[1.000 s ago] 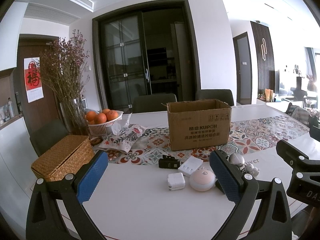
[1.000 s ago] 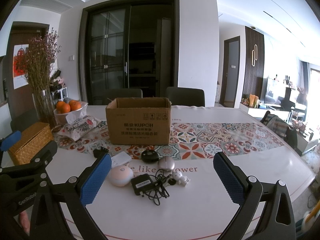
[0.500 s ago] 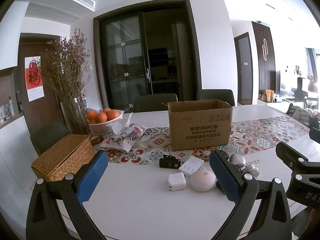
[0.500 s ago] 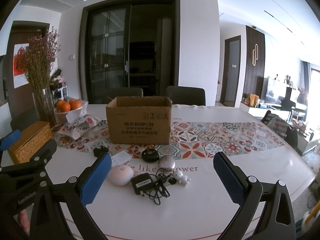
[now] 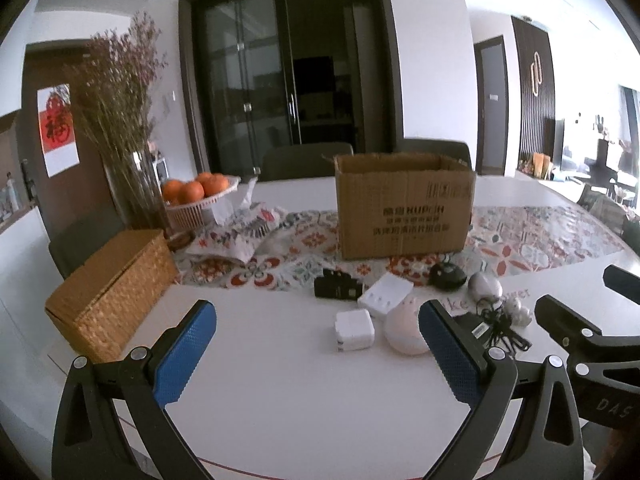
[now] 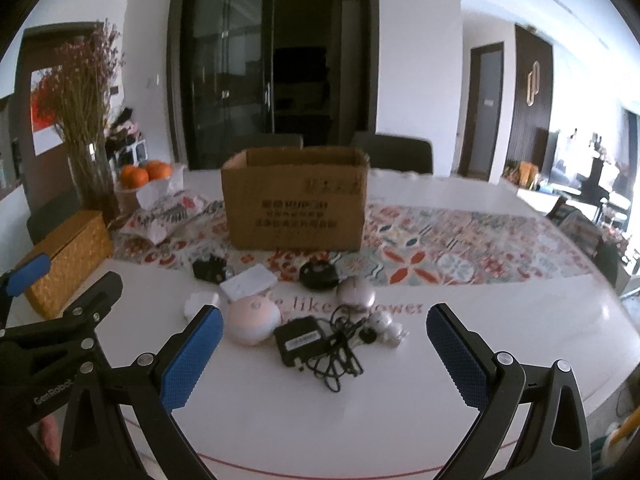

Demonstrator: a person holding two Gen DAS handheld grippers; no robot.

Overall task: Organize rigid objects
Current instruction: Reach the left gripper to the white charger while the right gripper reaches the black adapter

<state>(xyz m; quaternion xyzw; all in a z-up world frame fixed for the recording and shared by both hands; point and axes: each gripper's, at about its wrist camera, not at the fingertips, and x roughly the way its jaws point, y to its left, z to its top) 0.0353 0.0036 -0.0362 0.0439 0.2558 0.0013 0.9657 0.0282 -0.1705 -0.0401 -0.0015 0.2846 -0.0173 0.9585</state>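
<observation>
An open cardboard box (image 5: 404, 208) (image 6: 296, 204) stands on the patterned runner. In front of it on the white table lie small items: a white square charger (image 5: 354, 330), a pale pink round device (image 6: 252, 318), a white flat block (image 6: 248, 282), a black adapter with cord (image 6: 300, 340), a black round item (image 6: 318, 274), a grey mouse (image 6: 356, 291), a small white figure (image 6: 386, 326) and a black plug (image 5: 338, 285). My left gripper (image 5: 316, 352) is open and empty, short of the charger. My right gripper (image 6: 324, 356) is open and empty, just before the black adapter.
A wicker box (image 5: 112, 292) sits at the left. Behind it are a vase of dried flowers (image 5: 132, 152), a basket of oranges (image 5: 196, 196) and a patterned pouch (image 5: 240, 236). Chairs stand behind the table.
Both grippers have moved forward and a little lower toward the small items, which now look larger. Both stay open.
</observation>
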